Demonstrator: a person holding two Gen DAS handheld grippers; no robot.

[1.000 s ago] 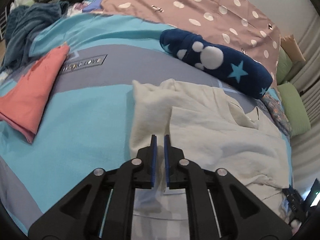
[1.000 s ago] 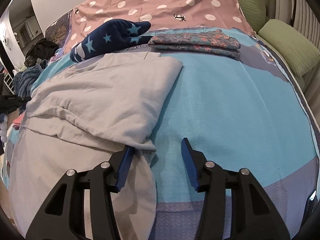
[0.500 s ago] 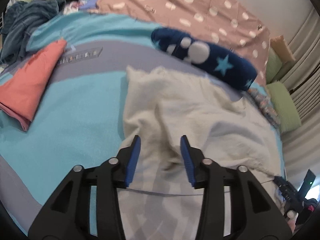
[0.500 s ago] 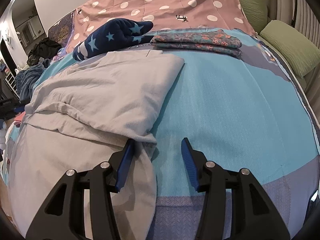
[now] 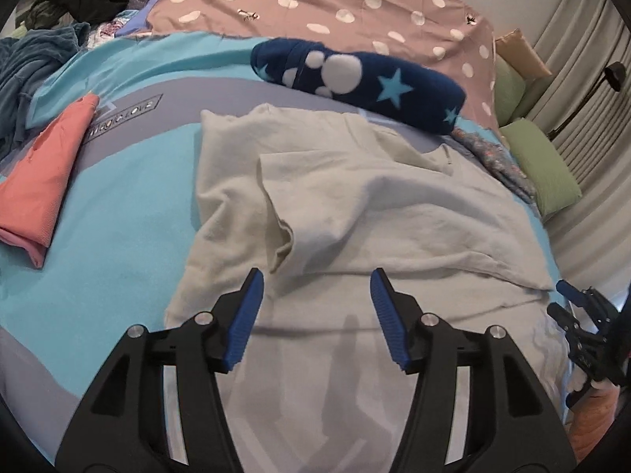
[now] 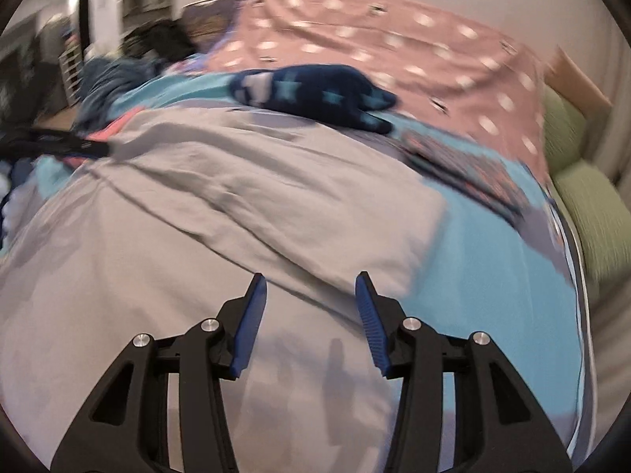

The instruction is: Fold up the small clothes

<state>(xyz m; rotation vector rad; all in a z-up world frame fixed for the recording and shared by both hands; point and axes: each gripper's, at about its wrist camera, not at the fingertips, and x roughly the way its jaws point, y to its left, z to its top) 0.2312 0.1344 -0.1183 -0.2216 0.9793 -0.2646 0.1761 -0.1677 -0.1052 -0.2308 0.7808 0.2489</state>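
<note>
Left tongs (image 5: 315, 295): jaws apart, have just been opening, nothing between the pads; they hover over the near, flat part of the cream garment (image 5: 355, 205). A folded-over flap of that garment ends in a curled corner just ahead of the left pad.

Right tongs (image 6: 309, 301): jaws moderately apart, empty, poised over the same garment (image 6: 236, 205) close to its folded right edge. The right tongs also show at the right border of the left view (image 5: 579, 315), beside the garment's right corner.

The garment lies spread on the bed (image 5: 118, 236), on a turquoise and grey cover.

Progress, as a judgement: one fold looks laid in, top layer doubled toward the near side, wrinkled and not squared. More folds and smoothing are likely left.

A folded coral piece (image 5: 39, 181) at left, a navy star-print roll (image 5: 355, 79) behind and a floral folded piece (image 6: 465, 165) at right look finished. A rumpled teal heap (image 5: 27, 71) at far left may still wait.

Hard to read: the right view is motion-blurred, the garment's type is unclear, and its near hem is hidden under the tongs' bodies.
</note>
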